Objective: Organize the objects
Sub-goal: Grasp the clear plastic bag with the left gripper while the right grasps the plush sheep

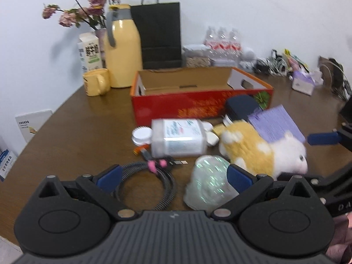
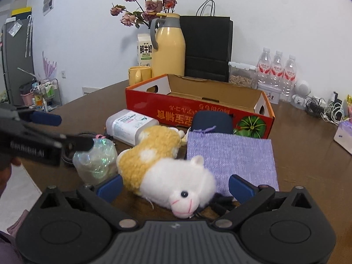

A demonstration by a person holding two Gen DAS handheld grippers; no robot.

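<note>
An open red cardboard box (image 1: 198, 105) (image 2: 198, 114) stands mid-table, empty inside. In front of it lie a white and yellow plush hamster (image 1: 264, 151) (image 2: 167, 169), a clear plastic bottle on its side (image 1: 178, 138) (image 2: 129, 127), a purple cloth (image 1: 275, 121) (image 2: 231, 160), a dark blue case (image 1: 239, 105) (image 2: 211, 121), a coiled black cable (image 1: 149, 180) and a shiny crumpled plastic bag (image 1: 209, 182) (image 2: 96, 160). My left gripper (image 1: 173, 176) is open, over the cable and the bag. My right gripper (image 2: 176, 186) is open, its fingers either side of the hamster's head.
At the back stand a yellow thermos (image 1: 123, 50), yellow mug (image 1: 96, 81), milk carton (image 1: 88, 52), flowers (image 1: 88, 2), black paper bag (image 1: 160, 37) and water bottles (image 2: 277, 70). Cables and clutter (image 1: 275, 63) lie far right. The table edge curves at left (image 1: 33, 143).
</note>
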